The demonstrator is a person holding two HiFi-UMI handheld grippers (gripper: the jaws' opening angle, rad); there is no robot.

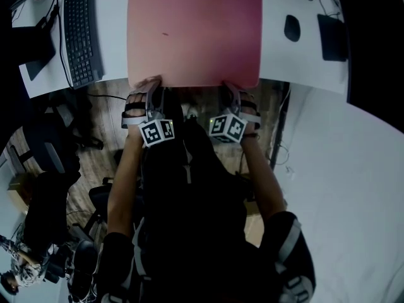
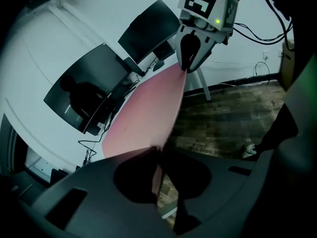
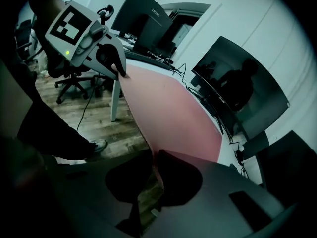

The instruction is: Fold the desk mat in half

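**A:** Where is the desk mat found?

**B:** The pink desk mat (image 1: pixel 194 30) is spread flat and unfolded on the white desk (image 1: pixel 278 59). Its near edge is carried just past the desk's front, over the wooden floor (image 2: pixel 223 113).

**A:** How is it gripped?

**B:** The left gripper (image 1: pixel 153 86) is clamped on the mat's near edge, close to the near left corner. In the left gripper view the thin edge is seen pinched between jaws drawn almost together. The right gripper (image 1: pixel 231 88) is closed in the same way near the mat's near right corner, with the edge pressed between its pads. Both grippers are held side by side along that one edge, well apart from each other.

**A:** What is set around the mat?

**B:** A black keyboard (image 1: pixel 79 33) is laid just left of the mat, lengthwise along its left edge. A black mouse (image 1: pixel 291 28) is placed to the right of the mat, apart from it. Two dark monitors (image 2: pixel 94 90) are stood beyond the mat's far edge, and cables (image 2: pixel 91 148) are trailed near its far corner. An office chair (image 3: pixel 69 76) is seen on the floor off the mat's left side.
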